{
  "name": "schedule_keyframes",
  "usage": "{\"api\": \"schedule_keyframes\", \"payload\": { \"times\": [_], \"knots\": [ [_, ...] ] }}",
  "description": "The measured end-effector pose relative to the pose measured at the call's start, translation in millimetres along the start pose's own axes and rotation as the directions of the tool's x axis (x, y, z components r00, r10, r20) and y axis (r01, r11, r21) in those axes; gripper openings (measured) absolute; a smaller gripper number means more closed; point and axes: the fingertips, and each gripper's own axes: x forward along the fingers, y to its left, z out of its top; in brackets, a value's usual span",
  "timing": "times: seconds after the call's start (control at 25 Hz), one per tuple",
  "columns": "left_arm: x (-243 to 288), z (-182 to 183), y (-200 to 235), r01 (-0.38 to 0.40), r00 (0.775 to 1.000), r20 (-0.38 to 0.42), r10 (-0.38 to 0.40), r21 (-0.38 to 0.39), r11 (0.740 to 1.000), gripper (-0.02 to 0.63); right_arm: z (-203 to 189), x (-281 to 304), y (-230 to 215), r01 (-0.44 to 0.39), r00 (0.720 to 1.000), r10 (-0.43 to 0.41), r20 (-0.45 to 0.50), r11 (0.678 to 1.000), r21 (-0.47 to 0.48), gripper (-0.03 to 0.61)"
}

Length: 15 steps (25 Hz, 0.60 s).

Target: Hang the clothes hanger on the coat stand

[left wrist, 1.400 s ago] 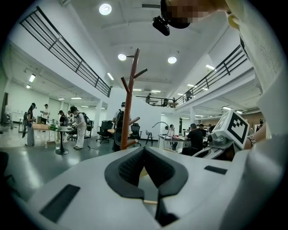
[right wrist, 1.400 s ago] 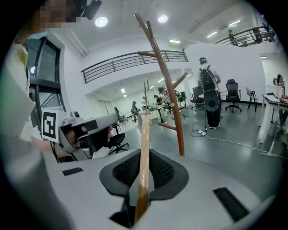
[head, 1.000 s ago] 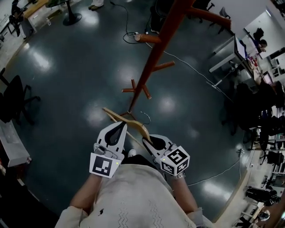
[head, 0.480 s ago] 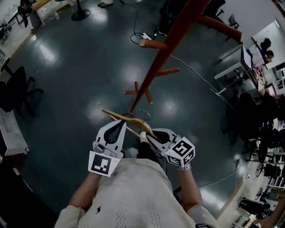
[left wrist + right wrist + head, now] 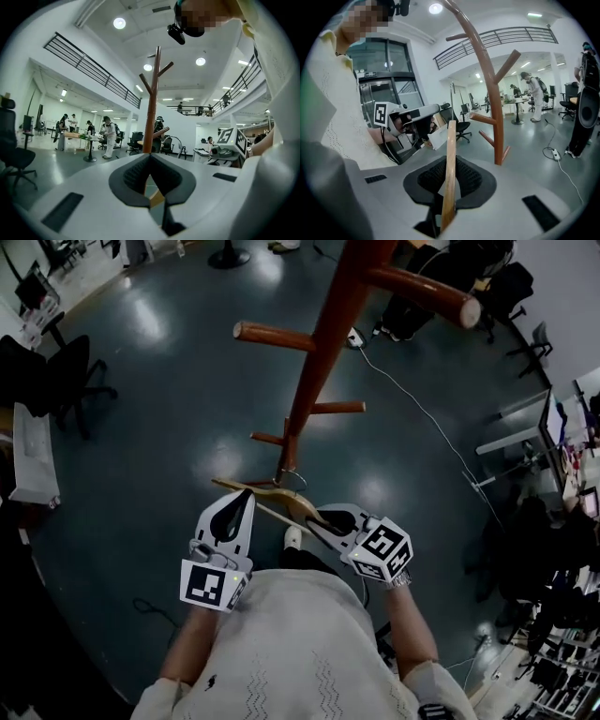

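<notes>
Surrounding the coat stand [image 5: 323, 352]: office chair [image 5: 70, 381], floor cable [image 5: 422, 411].

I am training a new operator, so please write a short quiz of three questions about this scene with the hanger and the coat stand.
1. True or false: the right gripper is closed on the light wooden clothes hanger.
2. Relative to the reddish-brown wooden coat stand, the hanger's metal hook is: A) over a peg; B) free, on no peg; C) wound round the pole.
3. What thin white thing runs across the dark floor past the stand?
Key: 1 true; 2 B; 3 a cable.
</notes>
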Motion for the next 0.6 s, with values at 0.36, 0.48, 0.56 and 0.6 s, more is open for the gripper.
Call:
{"api": "schedule_keyframes", "payload": {
  "times": [0.36,0.48,0.56,0.6],
  "knots": [
    [2,-15,-35,-0.211,0.977,-0.032,0.211,0.005,0.978,0.012,-17,-12,-61,-0.152,0.987,0.149,-0.059,0.987,-0.058,0.069],
    [-1,-19,-35,-0.247,0.968,-0.039,0.247,0.011,0.969,0.012,-21,-3,-83,-0.165,0.984,0.161,-0.071,0.985,-0.051,0.069],
    [-5,-21,-33,-0.268,0.962,-0.051,0.268,0.014,0.963,0.012,-24,8,-92,-0.191,0.979,0.188,-0.076,0.981,-0.034,0.069],
    [-6,-22,-33,-0.275,0.96,-0.059,0.276,0.018,0.961,0.012,-26,14,-96,-0.205,0.976,0.203,-0.075,0.978,-0.024,0.069]
  ]
}}
